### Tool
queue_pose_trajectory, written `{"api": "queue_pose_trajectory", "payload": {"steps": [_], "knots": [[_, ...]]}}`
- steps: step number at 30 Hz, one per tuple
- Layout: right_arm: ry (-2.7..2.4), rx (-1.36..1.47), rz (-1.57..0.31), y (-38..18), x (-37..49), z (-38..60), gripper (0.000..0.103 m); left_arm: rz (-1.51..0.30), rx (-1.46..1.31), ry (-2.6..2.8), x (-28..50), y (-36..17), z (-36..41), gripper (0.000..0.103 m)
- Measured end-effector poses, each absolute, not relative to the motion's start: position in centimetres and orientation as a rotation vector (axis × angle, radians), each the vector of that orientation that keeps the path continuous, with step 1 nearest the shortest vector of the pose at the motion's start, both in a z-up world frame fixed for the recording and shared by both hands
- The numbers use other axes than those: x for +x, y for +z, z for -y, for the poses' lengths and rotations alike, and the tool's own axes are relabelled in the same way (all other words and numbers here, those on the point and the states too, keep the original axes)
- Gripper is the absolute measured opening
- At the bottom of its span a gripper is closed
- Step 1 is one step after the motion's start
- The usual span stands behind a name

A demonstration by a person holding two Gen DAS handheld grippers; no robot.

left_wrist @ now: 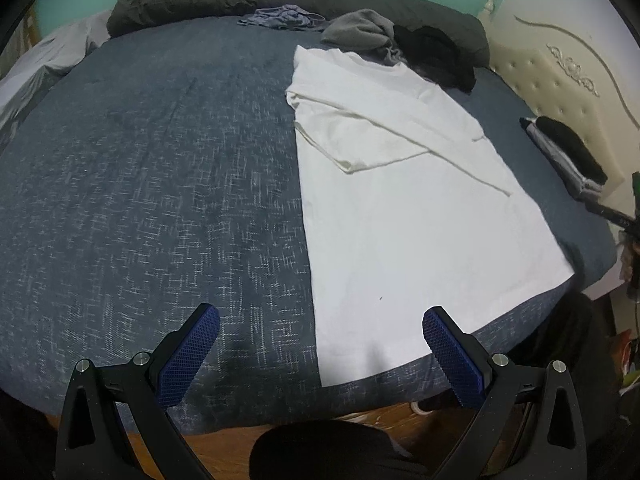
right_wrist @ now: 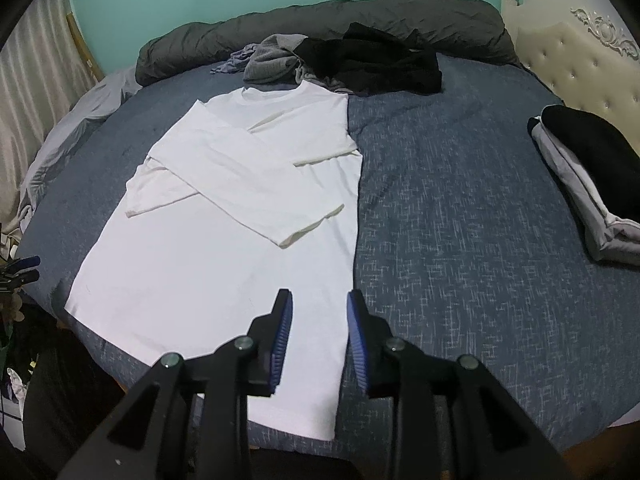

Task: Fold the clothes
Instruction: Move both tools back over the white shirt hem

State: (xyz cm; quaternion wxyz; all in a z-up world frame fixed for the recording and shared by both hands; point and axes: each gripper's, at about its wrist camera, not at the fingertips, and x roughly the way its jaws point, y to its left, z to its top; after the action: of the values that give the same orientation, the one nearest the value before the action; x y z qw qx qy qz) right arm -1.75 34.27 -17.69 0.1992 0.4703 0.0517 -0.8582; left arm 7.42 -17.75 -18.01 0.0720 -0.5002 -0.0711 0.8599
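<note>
A white T-shirt (right_wrist: pixel 224 240) is being kept flat on the blue bedspread (right_wrist: pixel 460 240), both sleeves folded inward across its chest. The right gripper (right_wrist: pixel 320 300) is being held released, narrowly parted, above the shirt's hem; the left gripper (left_wrist: pixel 320 316) is being held wide apart, grasping nothing. Unfolded dark clothes (right_wrist: pixel 376 64) are being left beyond the collar, folded garments (right_wrist: pixel 592 176) nearer the headboard (right_wrist: pixel 580 64)
</note>
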Motion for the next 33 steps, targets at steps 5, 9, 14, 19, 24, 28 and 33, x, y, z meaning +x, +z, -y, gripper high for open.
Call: {"api": "queue_pose_trajectory", "payload": {"steps": [5, 9, 14, 19, 24, 28, 33], "knots": [[-2.408, 1.331, -0.13, -18.3, -1.5, -35.0, 0.03, 0.191, -1.513, 2.559, 7.1, -19.2, 16.9, 0.103], [-2.406, 1.331, -0.136, -18.6, -1.0, -35.2, 0.03, 0.202, -1.523, 2.552, 6.9, -19.8, 16.9, 0.103], [-2.402, 1.331, -0.153, -19.0, -0.5, -35.1, 0.03, 0.213, -1.545, 2.545, 6.7, -20.7, 16.9, 0.103], [-2.406, 1.336, -0.142, -19.4, -0.5, -35.3, 0.031, 0.241, -1.564, 2.536, 6.4, -21.7, 16.9, 0.103], [-2.408, 1.34, -0.143, -19.5, -0.7, -35.4, 0.031, 0.226, -1.595, 2.518, 5.8, -22.7, 16.2, 0.103], [-2.406, 1.343, -0.141, -19.6, -0.8, -35.4, 0.031, 0.2, -1.611, 2.518, 5.3, -23.4, 15.8, 0.103], [-2.392, 1.354, -0.153, -20.1, -0.6, -35.1, 0.031, 0.213, -1.621, 2.518, 4.9, -24.1, 15.9, 0.103]]}}
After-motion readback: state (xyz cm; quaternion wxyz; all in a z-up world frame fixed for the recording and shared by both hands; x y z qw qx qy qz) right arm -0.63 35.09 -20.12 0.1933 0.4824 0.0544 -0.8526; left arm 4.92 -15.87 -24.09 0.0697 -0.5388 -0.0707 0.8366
